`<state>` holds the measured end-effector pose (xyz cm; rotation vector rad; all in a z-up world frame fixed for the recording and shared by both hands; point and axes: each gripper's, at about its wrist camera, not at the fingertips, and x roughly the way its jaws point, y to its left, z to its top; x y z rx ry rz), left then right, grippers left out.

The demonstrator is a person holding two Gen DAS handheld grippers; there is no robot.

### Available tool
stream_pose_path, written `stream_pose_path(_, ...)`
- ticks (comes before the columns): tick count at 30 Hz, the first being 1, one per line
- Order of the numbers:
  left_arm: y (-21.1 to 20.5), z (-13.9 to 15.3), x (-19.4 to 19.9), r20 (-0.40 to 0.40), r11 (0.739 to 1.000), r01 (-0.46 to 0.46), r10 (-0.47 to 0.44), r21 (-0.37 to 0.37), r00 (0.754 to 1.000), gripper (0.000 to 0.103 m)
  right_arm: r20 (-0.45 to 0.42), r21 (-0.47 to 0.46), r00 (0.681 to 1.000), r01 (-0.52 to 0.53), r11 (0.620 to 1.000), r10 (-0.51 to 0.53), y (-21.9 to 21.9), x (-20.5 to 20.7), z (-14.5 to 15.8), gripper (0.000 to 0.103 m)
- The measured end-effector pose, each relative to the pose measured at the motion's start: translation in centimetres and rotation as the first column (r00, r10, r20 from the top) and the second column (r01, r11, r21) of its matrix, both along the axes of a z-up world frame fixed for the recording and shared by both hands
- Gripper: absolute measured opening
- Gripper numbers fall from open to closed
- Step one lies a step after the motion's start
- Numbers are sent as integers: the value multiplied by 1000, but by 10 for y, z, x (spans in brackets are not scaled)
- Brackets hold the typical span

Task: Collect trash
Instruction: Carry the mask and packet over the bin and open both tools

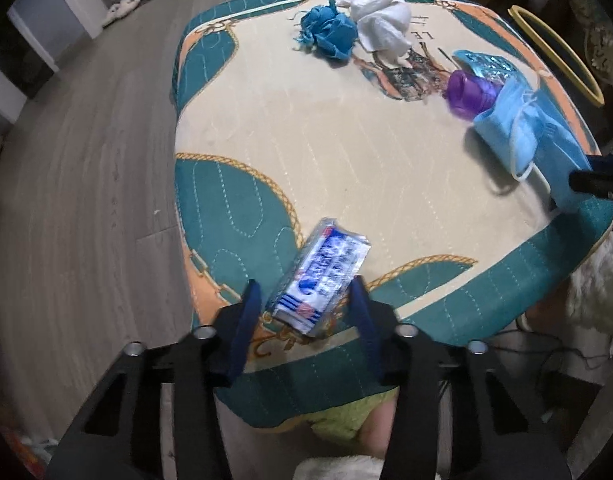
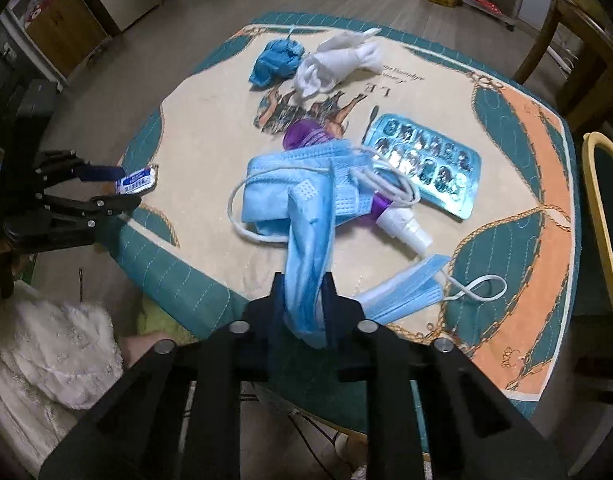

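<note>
A blue-and-white tissue packet (image 1: 322,276) lies near the table's front edge. My left gripper (image 1: 304,286) points down over it, fingers closed in on its long sides; the right wrist view shows the packet (image 2: 136,179) between those fingertips. My right gripper (image 2: 304,286) is shut on a fold of a light blue face mask (image 2: 306,216), which stretches up from a heap of masks. A second mask (image 2: 406,288) lies flat beside it. Behind the heap are a purple spray bottle (image 2: 306,134), a blister pack (image 2: 424,168), a crumpled blue wad (image 2: 276,62) and a white tissue (image 2: 338,64).
The quilted teal, cream and orange table cover (image 1: 266,140) ends close in front of both grippers. A yellow-rimmed chair (image 2: 602,220) stands at the right. Wooden floor (image 1: 86,180) lies to the left. A person's fluffy white sleeve (image 2: 54,344) is at the near edge.
</note>
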<state>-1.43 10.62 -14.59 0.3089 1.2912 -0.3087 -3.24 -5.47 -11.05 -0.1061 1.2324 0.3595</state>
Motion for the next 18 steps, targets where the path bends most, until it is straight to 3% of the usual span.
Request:
stream_pose_path(4,-7,6,-2,12,1000,27,-27,-11,1000,30,45,34,999,25,999,-27,-14,5,20,5)
stream_pose_path(10,-22,24,-3,69,998,47,-45,-31,997,27,109,112,989,84,990,-96,-37,16,54,5)
stream_pose_path(12,-26,37,1,90,998,47,-42,-53,995,10,128,132,985,96,987,-113,-44,18,66,5)
stream_pose_path(15,-33,55,6,125,994,36,-23,-102,992,8,152,169,977,123,978,-149,-56,22,80,5)
stream_pose_path(18,-40,56,12,130,994,39,-26,-99,991,7,162,190,971,145,971,-176,-67,23,87,5)
